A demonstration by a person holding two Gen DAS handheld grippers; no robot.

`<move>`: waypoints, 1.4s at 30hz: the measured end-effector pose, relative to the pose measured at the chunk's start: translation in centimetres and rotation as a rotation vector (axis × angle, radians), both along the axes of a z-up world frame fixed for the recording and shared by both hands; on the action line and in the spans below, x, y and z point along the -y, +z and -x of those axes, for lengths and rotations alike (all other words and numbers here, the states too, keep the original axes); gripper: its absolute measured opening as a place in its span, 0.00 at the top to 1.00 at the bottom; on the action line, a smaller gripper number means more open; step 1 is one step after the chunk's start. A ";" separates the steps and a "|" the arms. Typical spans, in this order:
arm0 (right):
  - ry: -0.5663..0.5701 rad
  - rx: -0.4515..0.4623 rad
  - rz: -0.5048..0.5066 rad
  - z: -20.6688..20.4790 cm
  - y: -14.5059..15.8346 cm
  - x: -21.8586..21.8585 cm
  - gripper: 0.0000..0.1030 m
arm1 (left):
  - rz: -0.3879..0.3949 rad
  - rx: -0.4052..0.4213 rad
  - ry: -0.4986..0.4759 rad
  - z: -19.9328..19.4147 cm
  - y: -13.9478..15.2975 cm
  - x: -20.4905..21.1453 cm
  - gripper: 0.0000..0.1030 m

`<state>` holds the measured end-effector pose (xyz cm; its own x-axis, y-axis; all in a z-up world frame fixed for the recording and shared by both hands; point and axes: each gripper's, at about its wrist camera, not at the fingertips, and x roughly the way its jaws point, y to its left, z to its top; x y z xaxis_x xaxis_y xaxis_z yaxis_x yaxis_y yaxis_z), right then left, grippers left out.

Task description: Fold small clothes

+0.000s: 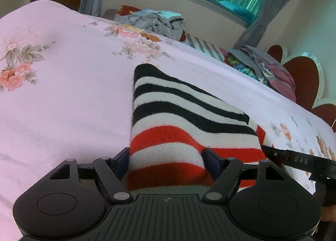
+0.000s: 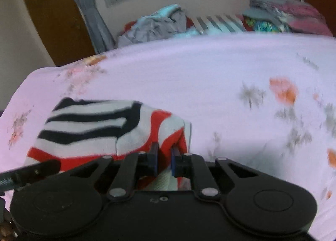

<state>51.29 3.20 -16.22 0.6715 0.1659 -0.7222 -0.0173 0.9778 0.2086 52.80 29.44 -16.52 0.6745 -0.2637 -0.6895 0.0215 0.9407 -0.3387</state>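
- Here we see the striped knit garment (image 1: 178, 114), with black-white bands beyond red-white ones, lying on the pink floral bed (image 1: 63, 93).
- Left tongs (image 1: 166, 163) pinch its red-striped edge.
- Right tongs (image 2: 164, 156) pinch its corner.

Striped knit garment (image 1: 168, 119) lies folded on the bed w/ a pink floral sheet (image 1: 63, 98): black & white bands at the far end, red & white bands at the near end. Near end is raised off the sheet, top layer doubled over the lower. Right-wrist view is blurred.
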 end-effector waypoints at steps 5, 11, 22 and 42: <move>-0.014 0.036 -0.045 1.6 2.3 0.4 0.81 | -0.040 0.008 -0.011 1.1 1.7 -0.2 0.28; 0.079 0.096 -0.055 6.5 5.8 -0.3 0.76 | -0.095 0.002 -0.029 4.2 3.3 -0.3 0.28; 0.093 0.017 0.125 10.8 2.8 -1.5 0.74 | -0.144 0.018 -0.065 7.8 3.2 0.7 0.27; 0.035 -0.067 0.075 13.7 0.6 -1.5 0.70 | -0.187 -0.006 -0.067 10.8 3.0 0.4 0.19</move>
<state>37.60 4.72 -15.61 0.6163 0.1325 -0.7763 -0.0403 0.9898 0.1369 41.96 29.04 -13.50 0.6555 -0.1748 -0.7347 0.0844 0.9837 -0.1588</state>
